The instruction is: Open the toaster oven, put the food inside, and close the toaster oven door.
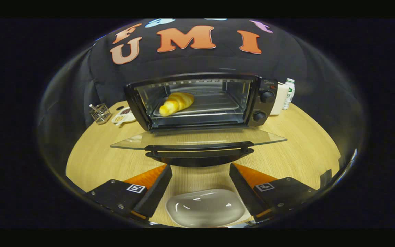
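Toaster oven [197,103] stands at twelve o'clock beyond the gripper [200,181], its glass door [197,140] folded flat and the bread [177,103] already on the rack, so closing remains. Jaws are spread and empty; slip them under the door handle [199,152] at its middle and lift evenly. Bare table [307,151] flanks the door; a white dish [206,207] sits between the fingers

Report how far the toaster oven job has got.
Done: the toaster oven stands open, its glass door folded down flat, and the bread lies on the tray inside. In hand: nothing; the tongs are open and empty, just short of the door handle, above an empty white dish. Left: lifting the door shut.
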### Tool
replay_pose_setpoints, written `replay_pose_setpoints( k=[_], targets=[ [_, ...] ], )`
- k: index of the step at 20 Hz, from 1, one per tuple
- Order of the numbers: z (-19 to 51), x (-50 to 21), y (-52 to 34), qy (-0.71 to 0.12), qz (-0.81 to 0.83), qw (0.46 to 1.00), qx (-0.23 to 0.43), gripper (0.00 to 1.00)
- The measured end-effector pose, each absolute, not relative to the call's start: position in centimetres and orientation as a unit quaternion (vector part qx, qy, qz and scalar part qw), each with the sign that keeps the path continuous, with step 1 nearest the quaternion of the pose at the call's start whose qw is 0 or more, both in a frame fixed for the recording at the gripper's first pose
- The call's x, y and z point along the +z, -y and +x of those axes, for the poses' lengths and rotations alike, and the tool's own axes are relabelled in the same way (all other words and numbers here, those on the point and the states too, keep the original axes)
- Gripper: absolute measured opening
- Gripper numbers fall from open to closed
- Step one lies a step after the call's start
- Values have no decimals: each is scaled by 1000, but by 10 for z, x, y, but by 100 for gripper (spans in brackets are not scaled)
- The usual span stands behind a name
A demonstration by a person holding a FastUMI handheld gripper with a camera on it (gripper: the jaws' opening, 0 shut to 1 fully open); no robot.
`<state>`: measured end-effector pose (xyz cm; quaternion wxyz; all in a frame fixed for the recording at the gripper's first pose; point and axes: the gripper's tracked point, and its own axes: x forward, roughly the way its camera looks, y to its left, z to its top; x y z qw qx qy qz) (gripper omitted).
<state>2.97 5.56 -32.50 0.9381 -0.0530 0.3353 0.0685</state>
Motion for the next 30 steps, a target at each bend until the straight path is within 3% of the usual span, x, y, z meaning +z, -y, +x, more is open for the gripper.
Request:
replay_pose_setpoints(
  k=[7, 20, 30],
  targets=[
    [73, -259, -63, -267, -33, 961, 68, 100],
    [107, -225, -71, -232, -3, 971, 61, 99],
    [114, -116, -67, -141, -10, 988, 65, 99]
  ],
)
